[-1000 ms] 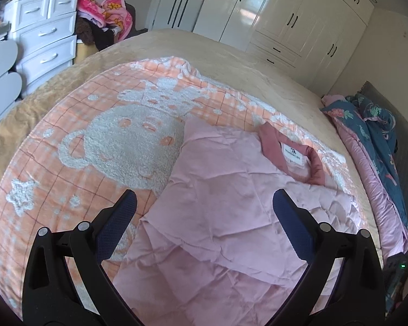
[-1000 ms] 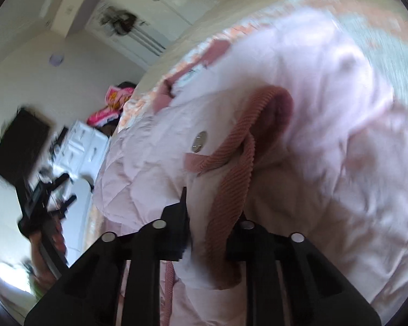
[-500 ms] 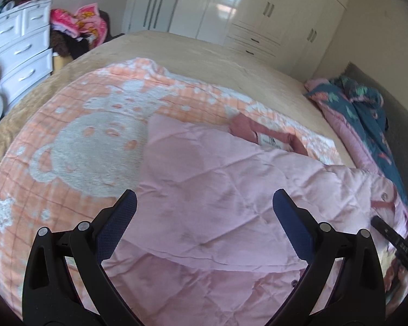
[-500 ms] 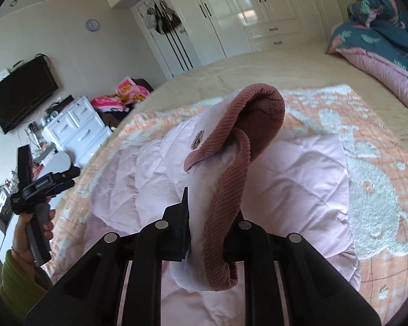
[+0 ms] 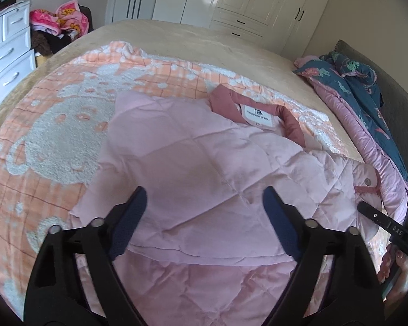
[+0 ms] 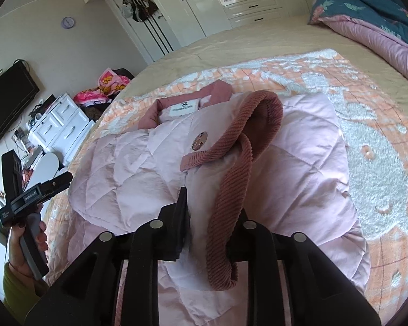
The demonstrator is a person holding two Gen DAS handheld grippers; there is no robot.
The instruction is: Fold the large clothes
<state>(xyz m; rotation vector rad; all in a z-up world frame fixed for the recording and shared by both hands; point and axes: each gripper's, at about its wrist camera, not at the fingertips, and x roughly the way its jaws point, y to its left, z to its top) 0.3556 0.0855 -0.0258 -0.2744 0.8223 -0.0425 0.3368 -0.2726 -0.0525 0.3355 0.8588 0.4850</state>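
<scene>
Right wrist: hand (image 6: 27,241) beside jacket (image 6: 149,163)

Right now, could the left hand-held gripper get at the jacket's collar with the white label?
Probably yes. The left hand-held gripper holds nothing and hovers over the pink quilted jacket, its jaws closing. The dusty-pink collar lies uncovered farther up the bed, with only flat jacket fabric between.
</scene>
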